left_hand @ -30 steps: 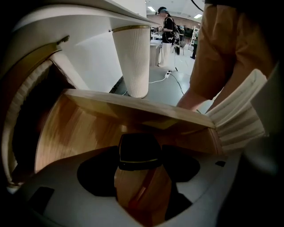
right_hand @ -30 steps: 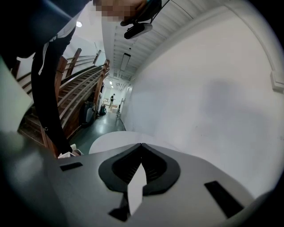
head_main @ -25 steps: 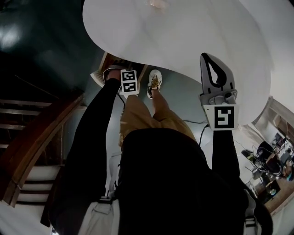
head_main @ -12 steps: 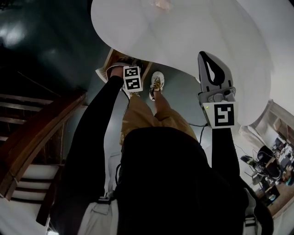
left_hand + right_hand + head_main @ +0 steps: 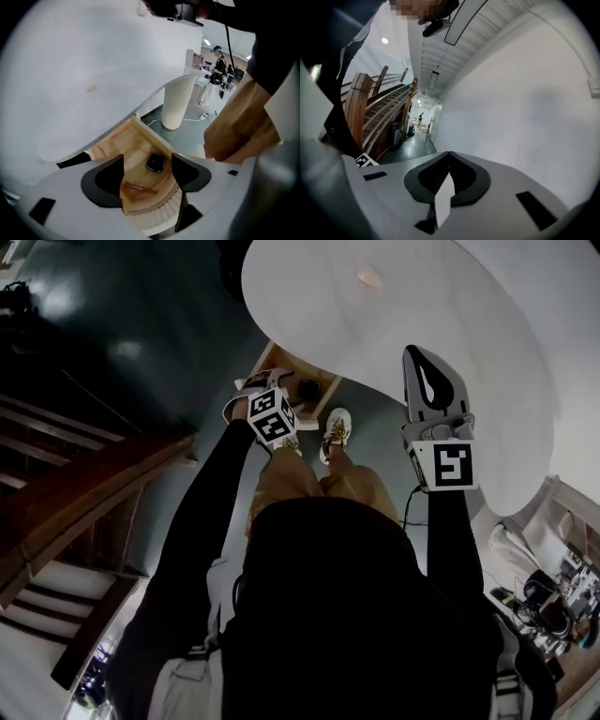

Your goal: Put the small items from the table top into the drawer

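The left hand-held gripper (image 5: 255, 390) has moved right and twisted, so its marker cube now sits tilted. The counter (image 5: 422, 306) lies further right in the head view, and more of the open drawer (image 5: 281, 367) shows, with a small dark case (image 5: 307, 390) inside.

A white oval bench top (image 5: 394, 324) is seen, carried on a white round leg (image 5: 178, 103). The open wooden drawer (image 5: 133, 145) is shown in pale honey tones. In it lie a small glossy black square case (image 5: 155, 162) and a slim reddish-brown stick (image 5: 138, 188). The left tool (image 5: 147, 176) and the right tool (image 5: 449, 161) are coloured light grey with black jaw pads. Each is fitted with a white marker cube (image 5: 272, 418) printed with black squares. The floor (image 5: 112, 343) is rendered dark teal-grey, the wooden stairs (image 5: 84, 484) warm brown. Black sleeves (image 5: 202, 512), tan trousers (image 5: 314, 479) and a white shoe (image 5: 336, 426) are worn.
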### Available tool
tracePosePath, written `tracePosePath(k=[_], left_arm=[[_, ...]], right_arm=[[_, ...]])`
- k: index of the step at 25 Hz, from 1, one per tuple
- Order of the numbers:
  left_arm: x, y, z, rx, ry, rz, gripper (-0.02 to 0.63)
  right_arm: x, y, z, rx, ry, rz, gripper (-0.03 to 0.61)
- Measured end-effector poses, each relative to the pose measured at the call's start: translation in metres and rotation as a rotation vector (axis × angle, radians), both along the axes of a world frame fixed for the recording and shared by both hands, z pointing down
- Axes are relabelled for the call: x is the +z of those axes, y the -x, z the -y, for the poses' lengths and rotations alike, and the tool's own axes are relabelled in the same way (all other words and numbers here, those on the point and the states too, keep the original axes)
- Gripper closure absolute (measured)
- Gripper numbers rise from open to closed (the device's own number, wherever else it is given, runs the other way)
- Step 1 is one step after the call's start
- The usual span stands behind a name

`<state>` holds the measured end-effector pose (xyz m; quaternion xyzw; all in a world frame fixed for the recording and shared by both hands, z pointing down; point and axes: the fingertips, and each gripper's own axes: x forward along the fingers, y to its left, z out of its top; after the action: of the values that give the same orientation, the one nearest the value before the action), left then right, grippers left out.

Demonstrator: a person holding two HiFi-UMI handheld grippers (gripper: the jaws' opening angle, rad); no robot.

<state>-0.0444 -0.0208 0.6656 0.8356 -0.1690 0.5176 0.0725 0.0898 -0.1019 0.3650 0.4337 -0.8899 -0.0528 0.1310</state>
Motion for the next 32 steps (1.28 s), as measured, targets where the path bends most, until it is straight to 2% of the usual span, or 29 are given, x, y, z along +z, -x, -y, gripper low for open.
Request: tracePosePath(k=[5,9,13,18,24,28,32], left_arm=[[-0.036,0.005,0.039,-0.273,-0.047,-0.2,0.284],[-0.093,0.025,0.062,-0.366,-0.159,-0.304,0.284],[-0.161,0.042,0.082,-0.397,-0.293,-0.396,0.284],[-0.237,0.063,0.096,-0.432,-0.414,-0.53,0.284],[-0.315,0.099,0.099,-0.517,-0.588,-0.637,0.284],[-0.355,0.107,0.091,-0.509,-0.689,-0.669,0.285],[-0.372,0.109,0.086,-0.49,-0.719,-0.699,0.285]], right_arm=[[0.015,0.007,0.021,0.027,0.003,0.063,0.552],[0.006,0.02,0.024,0.055,-0.019,0.093,0.552],[-0.019,0.033,0.024,0.087,-0.064,0.133,0.552],[-0.05,0.05,0.023,0.1,-0.121,0.161,0.552],[-0.072,0.071,0.017,0.105,-0.161,0.185,0.552],[-0.079,0.08,0.01,0.113,-0.177,0.178,0.552],[-0.083,0.086,0.005,0.114,-0.186,0.182,0.552]])
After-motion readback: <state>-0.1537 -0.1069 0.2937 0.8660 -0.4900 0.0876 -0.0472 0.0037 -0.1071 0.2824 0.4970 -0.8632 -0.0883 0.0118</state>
